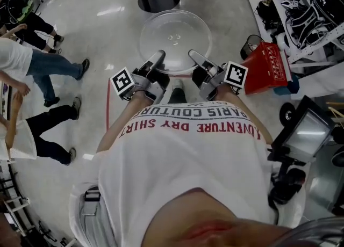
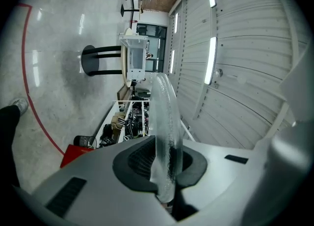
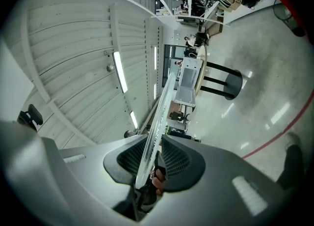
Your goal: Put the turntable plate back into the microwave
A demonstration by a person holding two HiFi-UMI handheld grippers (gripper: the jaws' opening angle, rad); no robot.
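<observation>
Both shut tight on the glass plate [image 1: 174,36]: left claw [image 1: 157,60] pinching the near rim toward the left, right claw [image 1: 194,58] pinching the same rim just beside it, toward the right. Seen edge-on between the dark pads of each, thin rim pressed from both sides, nothing else caught there. Stretching out flat ahead of both claws, above bare floor [image 1: 107,31], far edge unsupported.

Hold both grips firm and equal, to avoid tipping or twisting the glass. Move the two claws as one, same height, same gap, sparing the rim any bending. Carry level or a touch nose-up, never nose-down: smooth, heavy-looking, probably quick to slide out of the pads. Head for the pale box [image 3: 189,80] on the black-legged table [image 3: 221,80] straight ahead of the claws, judged to be the microwave. Slow down near the opening, pass the far edge over the sill first, then lower gently onto the centre before easing off. Mind the red box [image 1: 266,68] just right of the right claw, and the people [image 1: 37,63] well off to the left of the left claw
</observation>
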